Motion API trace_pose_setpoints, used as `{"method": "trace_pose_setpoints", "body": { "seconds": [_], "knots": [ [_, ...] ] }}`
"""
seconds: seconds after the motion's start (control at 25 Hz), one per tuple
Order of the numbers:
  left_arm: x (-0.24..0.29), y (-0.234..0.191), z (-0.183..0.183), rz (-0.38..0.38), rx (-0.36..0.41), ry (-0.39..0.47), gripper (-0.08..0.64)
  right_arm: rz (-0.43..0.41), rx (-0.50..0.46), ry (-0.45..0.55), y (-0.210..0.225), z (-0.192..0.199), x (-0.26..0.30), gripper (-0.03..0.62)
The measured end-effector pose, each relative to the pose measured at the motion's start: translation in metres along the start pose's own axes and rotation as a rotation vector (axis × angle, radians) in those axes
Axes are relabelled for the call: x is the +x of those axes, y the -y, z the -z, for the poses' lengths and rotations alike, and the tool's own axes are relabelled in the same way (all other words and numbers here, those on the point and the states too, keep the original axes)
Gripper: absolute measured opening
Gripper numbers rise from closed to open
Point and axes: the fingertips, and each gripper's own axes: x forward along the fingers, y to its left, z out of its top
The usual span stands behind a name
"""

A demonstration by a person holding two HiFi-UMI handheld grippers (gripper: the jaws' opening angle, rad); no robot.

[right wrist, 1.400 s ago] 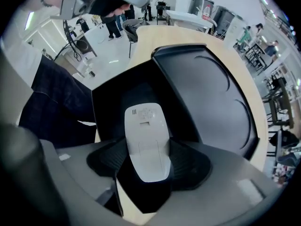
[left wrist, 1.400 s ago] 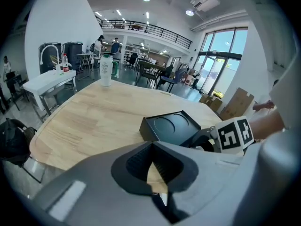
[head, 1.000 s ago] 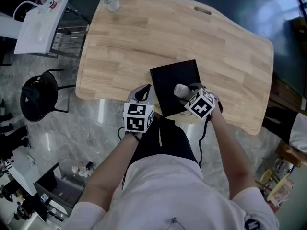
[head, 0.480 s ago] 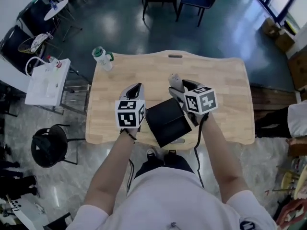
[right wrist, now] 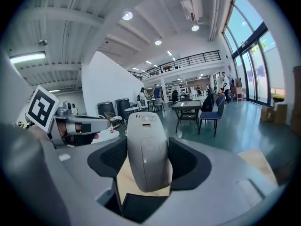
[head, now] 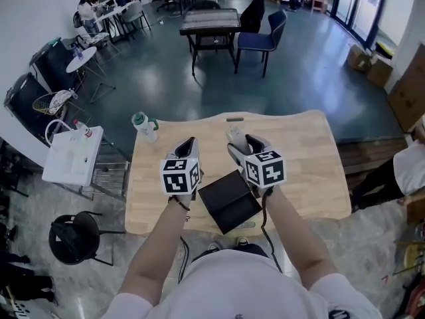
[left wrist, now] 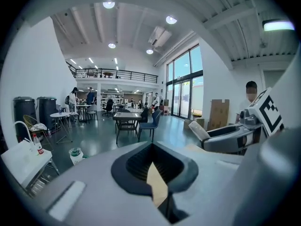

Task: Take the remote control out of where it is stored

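A pale grey remote control (right wrist: 146, 149) stands lengthwise between the jaws of my right gripper (right wrist: 148, 166), which is shut on it. In the head view the remote control (head: 235, 137) sticks out ahead of the right gripper (head: 243, 146), raised above the wooden table (head: 299, 151). A flat black case (head: 229, 200) lies on the table's near edge, below and between both grippers. My left gripper (head: 188, 147) hovers level with the right one, to its left. Its jaws (left wrist: 155, 182) are closed together with nothing between them.
A bottle with a green lid (head: 144, 126) stands at the table's far left corner. Left of the table are a white side stand (head: 72, 155) and a black stool (head: 73, 234). A person (head: 406, 171) stands at the right. A dark table and chairs (head: 219, 25) lie beyond.
Both grippers have risen from the black case, the right one carrying the remote control up and forward. The head camera has tilted up, showing more of the room.
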Motion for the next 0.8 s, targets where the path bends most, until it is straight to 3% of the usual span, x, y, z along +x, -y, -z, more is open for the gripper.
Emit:
{"method": "trace_pose_setpoints", "body": {
  "seconds": [0.8],
  "knots": [
    [-0.022,-0.007,-0.002,-0.024,-0.015,0.037,0.002,-0.001,0.011,0.04,-0.014,-0.005,-0.01,0.299]
  ]
}}
